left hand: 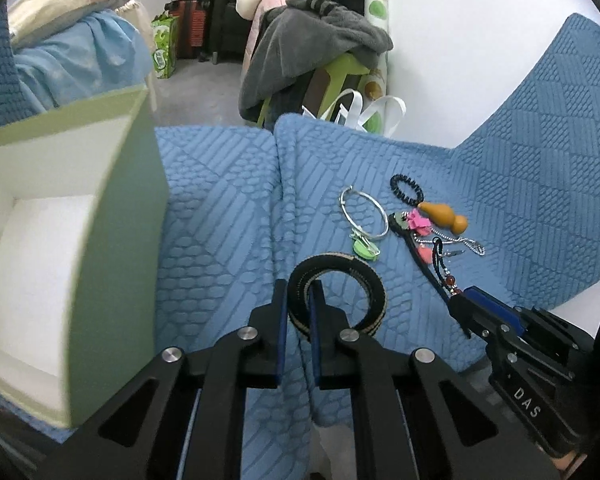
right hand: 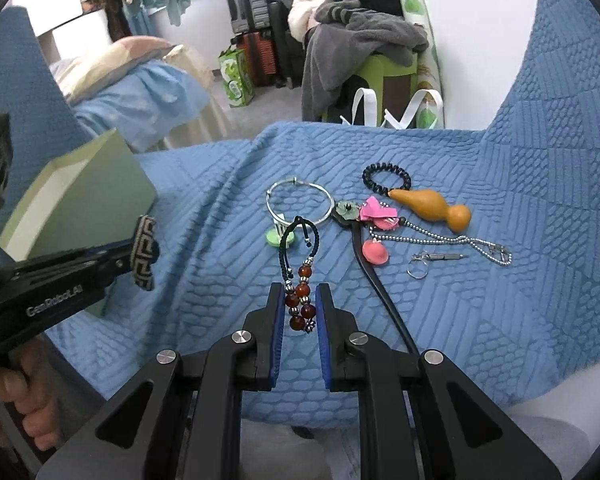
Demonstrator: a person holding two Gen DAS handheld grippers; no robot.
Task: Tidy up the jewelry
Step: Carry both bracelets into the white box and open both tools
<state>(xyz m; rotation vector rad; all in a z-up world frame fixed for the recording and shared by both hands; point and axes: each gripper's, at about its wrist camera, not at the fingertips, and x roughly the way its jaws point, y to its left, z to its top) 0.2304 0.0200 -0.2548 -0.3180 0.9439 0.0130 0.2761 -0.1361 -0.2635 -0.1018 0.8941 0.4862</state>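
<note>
Closest to us in the left wrist view, our left gripper [left hand: 299, 304] is clenched on the black woven bangle [left hand: 337, 293], its pads pinching the band's near side while the rest of the ring stands out past the fingertips above the blue quilt [left hand: 220, 208]. In the right wrist view, our right gripper [right hand: 298, 312] is clamped on the red bead bracelet [right hand: 299, 280], whose black cord loops up beyond the tips.

The green box [left hand: 60, 248] stands open just to the left of our left gripper, its white inside bare as far as we can see.

The remaining jewelry lies in a loose cluster on the quilt ahead of our right gripper: a silver hoop bangle [right hand: 300, 204] touching a green clip [right hand: 278, 236], a black coil band [right hand: 386, 178] joined to an orange gourd charm [right hand: 432, 206], a pink flower piece [right hand: 376, 210], a ball chain [right hand: 440, 240], a small key ring [right hand: 416, 270] and a long black strap [right hand: 380, 292] running back towards us. Nothing lies between our left gripper and the box.

Beyond the quilt's edge stand a chair heaped with grey clothes [right hand: 364, 44] and a white-handled bag [right hand: 388, 112].
</note>
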